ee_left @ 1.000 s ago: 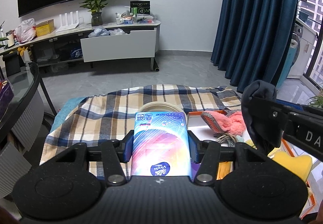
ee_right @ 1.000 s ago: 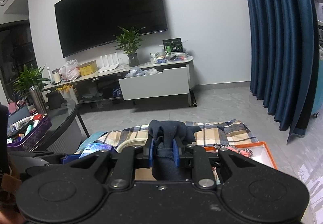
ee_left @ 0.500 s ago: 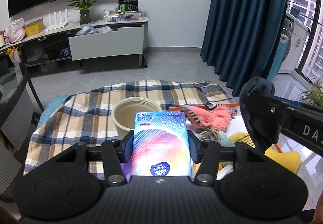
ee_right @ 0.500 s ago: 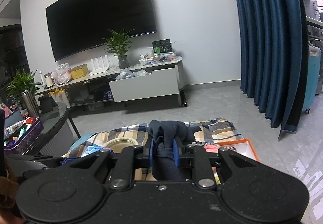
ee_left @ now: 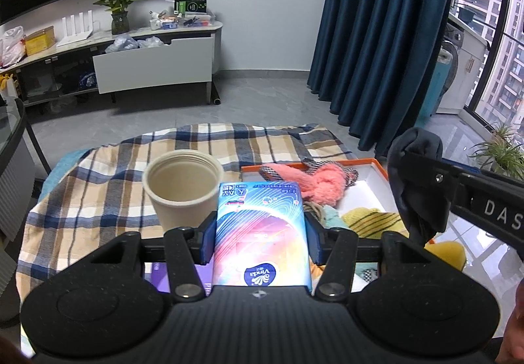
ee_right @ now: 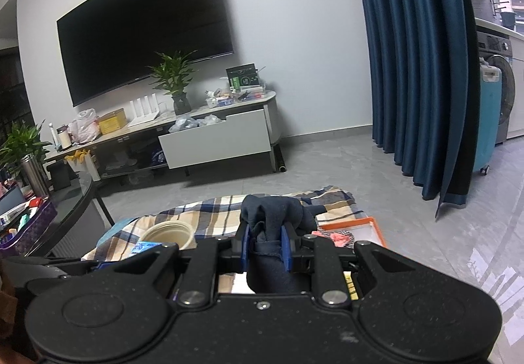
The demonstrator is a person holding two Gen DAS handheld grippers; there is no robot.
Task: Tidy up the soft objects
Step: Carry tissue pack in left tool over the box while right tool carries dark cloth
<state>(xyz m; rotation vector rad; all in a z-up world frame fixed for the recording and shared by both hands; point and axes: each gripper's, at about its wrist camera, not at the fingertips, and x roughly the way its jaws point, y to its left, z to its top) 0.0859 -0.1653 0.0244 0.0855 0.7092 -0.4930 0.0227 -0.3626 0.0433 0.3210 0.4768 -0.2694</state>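
Note:
My left gripper (ee_left: 260, 241) is shut on a colourful tissue pack (ee_left: 260, 233), held above the plaid cloth (ee_left: 98, 187) beside a beige cup (ee_left: 181, 187). My right gripper (ee_right: 266, 244) is shut on a dark navy sock (ee_right: 273, 220), which hangs between the blue pads; it also shows at the right of the left wrist view (ee_left: 416, 183). An orange-rimmed white tray (ee_left: 370, 177) holds a pink fluffy piece (ee_left: 322, 183), a yellow striped piece (ee_left: 373, 221) and other soft items.
A glass table (ee_right: 65, 200) with boxes stands at the left. A TV stand (ee_left: 147, 59) with an open drawer is across the grey floor. Blue curtains (ee_left: 376, 36) hang at the right. A yellow soft item (ee_left: 448, 252) lies at the tray's near corner.
Both grippers have moved right and slightly forward with their loads. The cup and tray now show more fully in the left wrist view. Both grips are unchanged.

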